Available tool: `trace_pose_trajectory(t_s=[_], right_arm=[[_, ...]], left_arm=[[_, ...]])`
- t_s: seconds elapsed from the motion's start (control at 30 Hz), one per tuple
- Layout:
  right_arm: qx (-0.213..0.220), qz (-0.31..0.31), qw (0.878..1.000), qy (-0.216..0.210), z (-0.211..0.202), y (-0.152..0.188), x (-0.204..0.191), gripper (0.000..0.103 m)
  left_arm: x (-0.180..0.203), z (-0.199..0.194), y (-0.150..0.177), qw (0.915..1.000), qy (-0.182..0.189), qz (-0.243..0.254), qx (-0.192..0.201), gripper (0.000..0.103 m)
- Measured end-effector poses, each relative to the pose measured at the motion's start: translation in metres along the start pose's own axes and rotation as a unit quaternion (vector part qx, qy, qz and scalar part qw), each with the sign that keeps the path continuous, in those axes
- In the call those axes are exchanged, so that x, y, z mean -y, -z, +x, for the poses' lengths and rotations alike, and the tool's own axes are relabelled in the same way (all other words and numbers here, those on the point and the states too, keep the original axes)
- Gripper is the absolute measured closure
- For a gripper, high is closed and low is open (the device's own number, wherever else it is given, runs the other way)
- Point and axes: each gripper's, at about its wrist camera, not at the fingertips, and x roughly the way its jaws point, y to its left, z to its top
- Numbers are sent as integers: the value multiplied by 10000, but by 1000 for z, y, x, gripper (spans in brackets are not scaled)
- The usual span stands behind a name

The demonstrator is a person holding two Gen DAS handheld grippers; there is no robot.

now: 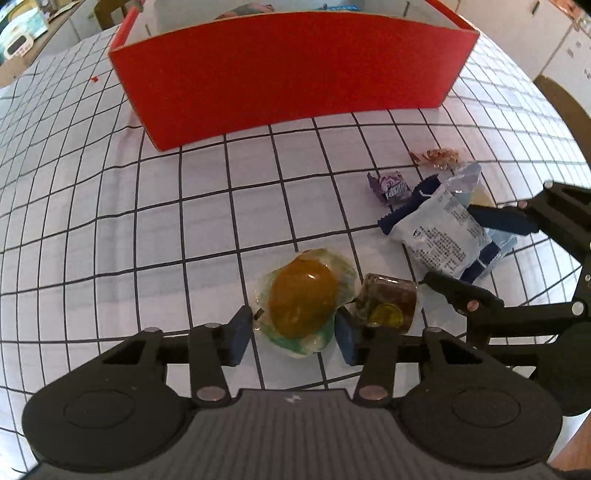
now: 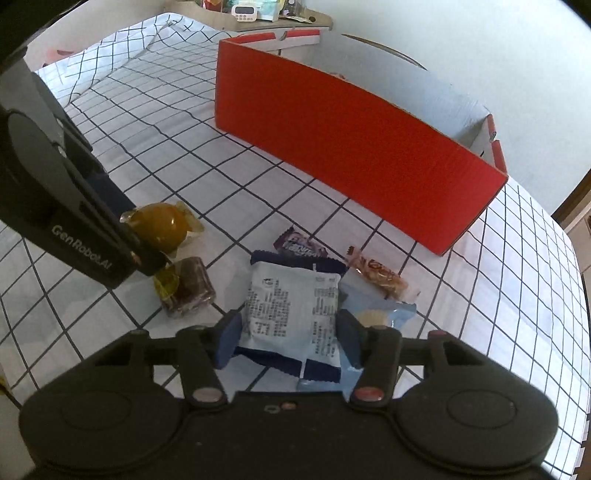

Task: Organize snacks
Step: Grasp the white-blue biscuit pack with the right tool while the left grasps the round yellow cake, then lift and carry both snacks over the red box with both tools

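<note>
I see a white cloth [image 1: 110,206] with a dark grid spread over the table, rumpled at its far end in the right wrist view. Beyond it stands a wooden shelf [image 2: 258,23] with a small white timer [image 2: 243,10] among blurred clutter, which I think is packaging. White cabinets [image 1: 554,40] line the far wall, and a chair back [image 1: 565,103] curves past the table's edge.

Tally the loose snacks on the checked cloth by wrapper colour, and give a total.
Yellow-brown, round: 1
Dark brown block: 1
Purple: 1
White and navy: 1
Light blue: 1
Clear and orange: 1
Total: 6
</note>
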Motion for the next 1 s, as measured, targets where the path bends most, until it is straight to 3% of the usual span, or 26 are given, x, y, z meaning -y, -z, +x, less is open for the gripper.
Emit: trace_pose_trajectory(t_s=[0.43,1.0], right_arm=[[157,789,9967,-80,-21,1,13,52],[797,1476,9856,-225,-82,-30,35,52]], left_arm=[[-26,-20,11,9964,197,-797,199,59],[-24,-95,-4,9892,40,-1105,965,59]])
